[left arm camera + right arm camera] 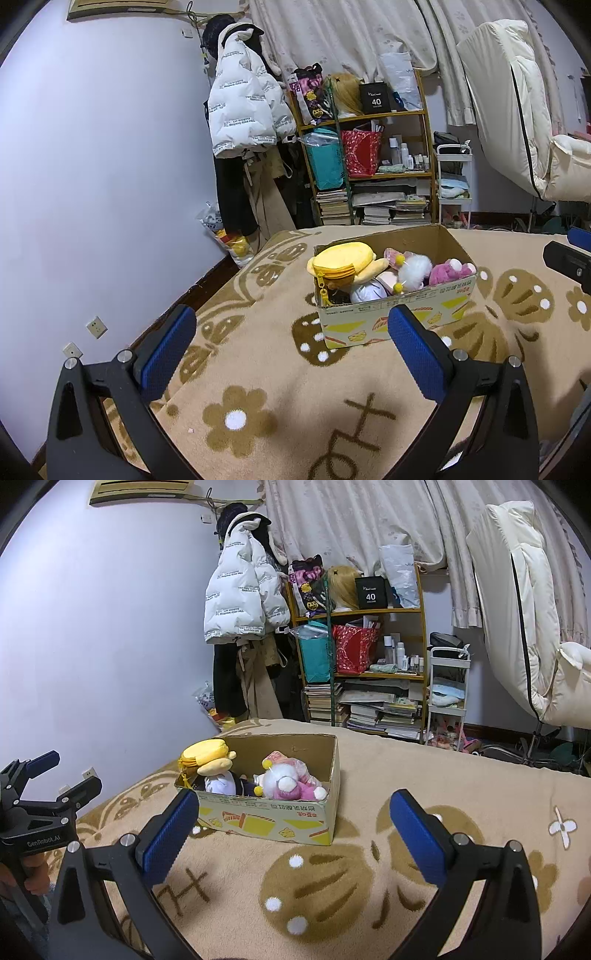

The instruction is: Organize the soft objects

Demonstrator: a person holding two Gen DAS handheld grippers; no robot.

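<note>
Plush toys (391,271) fill the cardboard box (399,317); both grippers empty

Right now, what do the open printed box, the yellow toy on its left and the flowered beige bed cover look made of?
Printed open box: corrugated cardboard, matte; brown raw inner walls, slightly bent rim. Yellow toy: plush fabric, soft sheen, with a zipper pull. Flowered beige bed cover: probably fleece or pile blanket; fuzzy nap, woven-looking brown pattern.

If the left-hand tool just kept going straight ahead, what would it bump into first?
Most likely the cardboard box of plush toys on the blanket. The left gripper, jaws open, points just left of the box's near wall, though depth is hard to judge.
</note>
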